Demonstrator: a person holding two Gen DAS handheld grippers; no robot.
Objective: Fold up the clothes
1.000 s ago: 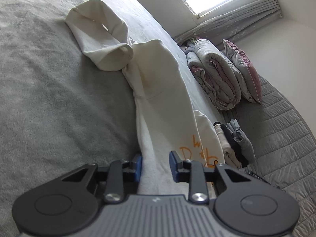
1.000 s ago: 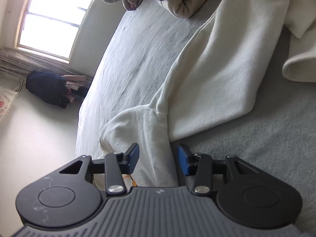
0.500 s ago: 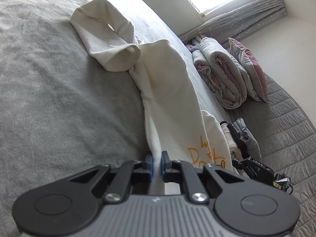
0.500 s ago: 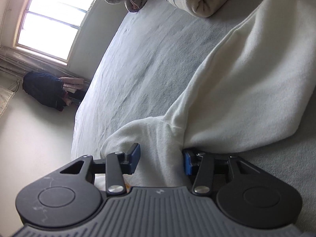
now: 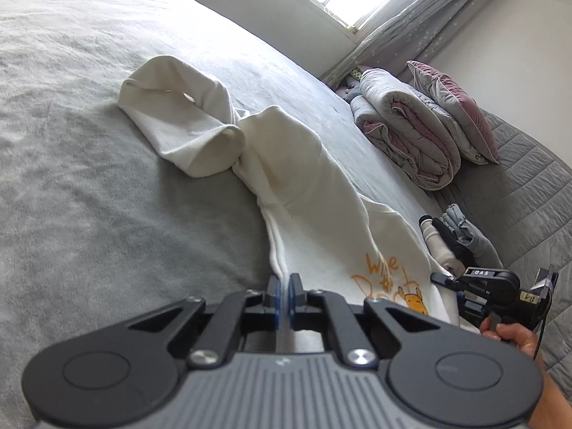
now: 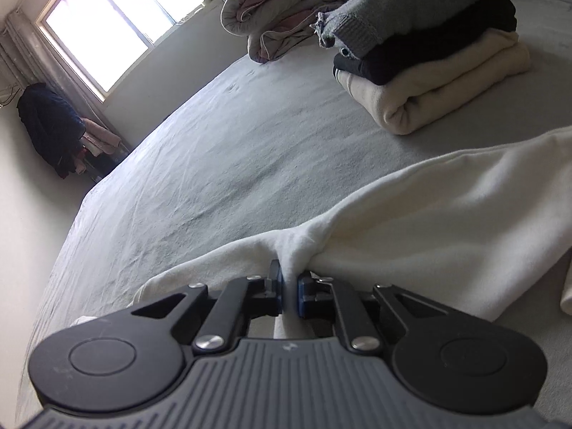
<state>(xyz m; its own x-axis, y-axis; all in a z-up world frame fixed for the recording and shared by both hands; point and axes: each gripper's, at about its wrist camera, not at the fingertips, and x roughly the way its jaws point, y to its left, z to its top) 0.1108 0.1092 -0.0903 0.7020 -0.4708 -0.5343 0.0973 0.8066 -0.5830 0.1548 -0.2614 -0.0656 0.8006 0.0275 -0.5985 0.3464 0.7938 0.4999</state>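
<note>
Cream fleece sweatshirt with orange print (image 5: 307, 186): soft, light, limp, will sag. Left gripper (image 5: 284, 295) clamped on hem edge, six o'clock. Right gripper (image 6: 289, 287) closing, fabric bunched between pads; hold seams.

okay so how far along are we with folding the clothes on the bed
Done: a stack of folded clothes sits on the bed. In hand: the cream sweatshirt, with the left gripper shut on its edge and the right gripper closing its jaws on a bunched part. Left: it still lies spread out, one sleeve loosely flopped over, so its folds remain.
</note>
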